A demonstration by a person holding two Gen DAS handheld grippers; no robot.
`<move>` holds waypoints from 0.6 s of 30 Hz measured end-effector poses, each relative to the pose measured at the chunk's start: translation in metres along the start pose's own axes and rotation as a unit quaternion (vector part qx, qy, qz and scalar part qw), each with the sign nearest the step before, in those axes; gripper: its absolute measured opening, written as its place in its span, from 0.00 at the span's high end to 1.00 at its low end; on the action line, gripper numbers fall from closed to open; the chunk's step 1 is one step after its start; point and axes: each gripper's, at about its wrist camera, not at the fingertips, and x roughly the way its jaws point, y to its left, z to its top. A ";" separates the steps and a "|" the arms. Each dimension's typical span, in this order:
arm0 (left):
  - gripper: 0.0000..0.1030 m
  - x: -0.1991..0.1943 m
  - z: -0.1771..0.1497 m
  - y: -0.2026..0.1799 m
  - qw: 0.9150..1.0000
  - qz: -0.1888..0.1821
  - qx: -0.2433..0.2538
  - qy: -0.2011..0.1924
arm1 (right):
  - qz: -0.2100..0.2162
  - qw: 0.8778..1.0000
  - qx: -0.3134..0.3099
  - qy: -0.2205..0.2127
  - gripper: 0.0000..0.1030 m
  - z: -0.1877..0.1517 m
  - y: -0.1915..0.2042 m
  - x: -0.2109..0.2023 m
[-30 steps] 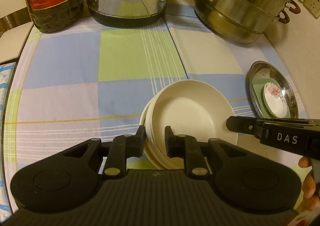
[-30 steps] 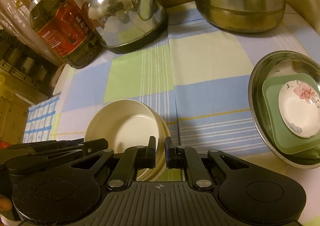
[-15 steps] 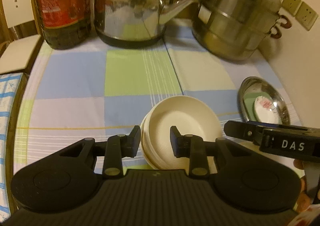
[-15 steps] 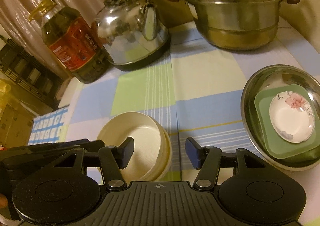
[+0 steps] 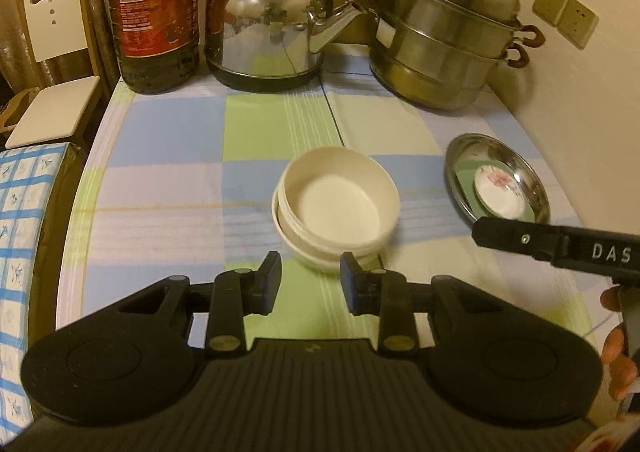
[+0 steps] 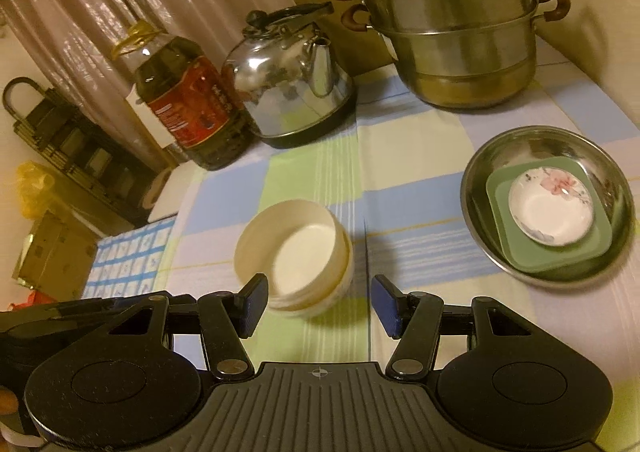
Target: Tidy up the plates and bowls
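Both hand-held grippers spread apart, gripping nothing.

Left hand-held gripper [image 5: 310,277] and right hand-held gripper [image 6: 318,304] just short of the nested cream bowls [image 5: 336,208] on the checked worktop [image 5: 180,188] — off to the right, a steel basin [image 6: 548,204] holding a green square plate [image 6: 560,252] and a floral dish [image 6: 550,208]; kettle [image 5: 268,20] behind.
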 end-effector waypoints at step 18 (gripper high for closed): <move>0.73 -0.063 -0.087 -0.059 1.000 0.004 -0.003 0.005 | 0.032 0.999 -0.032 0.002 0.45 -0.064 -0.015 -0.088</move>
